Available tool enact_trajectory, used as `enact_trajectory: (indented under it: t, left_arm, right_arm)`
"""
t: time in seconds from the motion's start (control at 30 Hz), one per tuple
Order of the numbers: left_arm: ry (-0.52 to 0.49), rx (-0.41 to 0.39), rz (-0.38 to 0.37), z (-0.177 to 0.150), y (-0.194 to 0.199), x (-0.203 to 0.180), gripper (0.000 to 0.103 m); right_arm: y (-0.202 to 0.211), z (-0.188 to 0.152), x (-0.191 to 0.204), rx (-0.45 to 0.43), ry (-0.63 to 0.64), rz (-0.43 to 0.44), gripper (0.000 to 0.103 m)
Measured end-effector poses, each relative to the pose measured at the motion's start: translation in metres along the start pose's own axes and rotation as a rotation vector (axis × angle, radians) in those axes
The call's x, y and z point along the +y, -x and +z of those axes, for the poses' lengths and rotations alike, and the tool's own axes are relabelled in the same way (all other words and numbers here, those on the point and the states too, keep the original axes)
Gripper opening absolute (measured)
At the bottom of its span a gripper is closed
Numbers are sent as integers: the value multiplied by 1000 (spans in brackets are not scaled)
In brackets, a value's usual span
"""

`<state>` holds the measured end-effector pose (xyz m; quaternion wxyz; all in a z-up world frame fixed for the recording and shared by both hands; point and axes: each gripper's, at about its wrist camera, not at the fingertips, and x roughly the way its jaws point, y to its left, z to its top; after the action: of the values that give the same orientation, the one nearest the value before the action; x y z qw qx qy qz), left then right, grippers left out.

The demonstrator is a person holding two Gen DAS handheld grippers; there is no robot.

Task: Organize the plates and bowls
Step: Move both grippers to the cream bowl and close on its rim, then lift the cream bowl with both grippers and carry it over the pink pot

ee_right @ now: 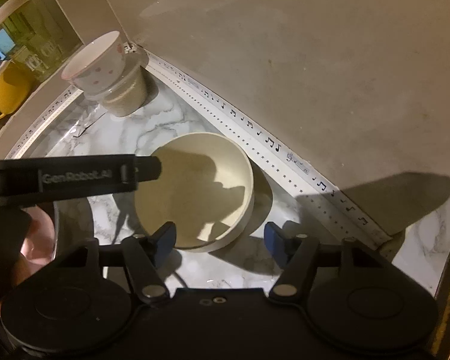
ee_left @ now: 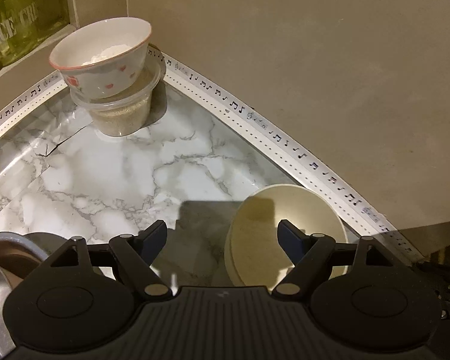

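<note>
A cream bowl (ee_right: 195, 192) is sitting on white, grey-veined marble counter (ee_left: 111, 174); behind, a white bowl (ee_left: 105, 57) is showing pink hearts, beside white trim (ee_left: 255, 117) printed with black notes.

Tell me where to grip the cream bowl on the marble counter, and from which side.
Grip the cream bowl by its rim, one finger inside and one outside. It sits upright and empty, too wide to span, so the thin wall is probably the best hold. Come from above on the near side, since the far side is close to the wall trim.
</note>
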<state>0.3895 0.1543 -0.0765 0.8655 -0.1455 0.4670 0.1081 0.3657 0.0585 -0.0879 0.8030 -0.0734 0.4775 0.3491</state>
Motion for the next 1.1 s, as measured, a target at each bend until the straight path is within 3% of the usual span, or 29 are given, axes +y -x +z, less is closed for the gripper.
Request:
enact_trajectory:
  t: [0.17, 0.27, 0.3, 0.37, 0.4, 0.53, 0.77, 1.1]
  left_arm:
    - [31, 6, -17, 1, -10, 4, 77]
    - [37, 43, -24, 1, -19, 4, 54]
    - [41, 56, -21, 1, -21, 4, 54]
    - [53, 64, -34, 0, -24, 7, 38]
    - [57, 71, -40, 0, -25, 8, 35]
    - [52, 76, -34, -1, -26, 7, 29]
    - [44, 73, -30, -4, -25, 4, 13]
    - [26, 49, -3, -5, 4, 4, 12]
  right_arm:
    - [-11, 3, -4, 9, -11, -13, 54]
    - [-18, 4, -6, 19, -18, -27, 46]
    - [-19, 4, -7, 23, -20, -26, 46]
    - [-21, 4, -9, 22, -24, -29, 38]
    - [-22, 4, -9, 23, -21, -27, 36]
    - [-22, 5, -6, 7, -7, -21, 27]
    - [-21, 7, -3, 3, 17, -29, 20]
    - [-12, 7, 5, -16, 69, -41, 11]
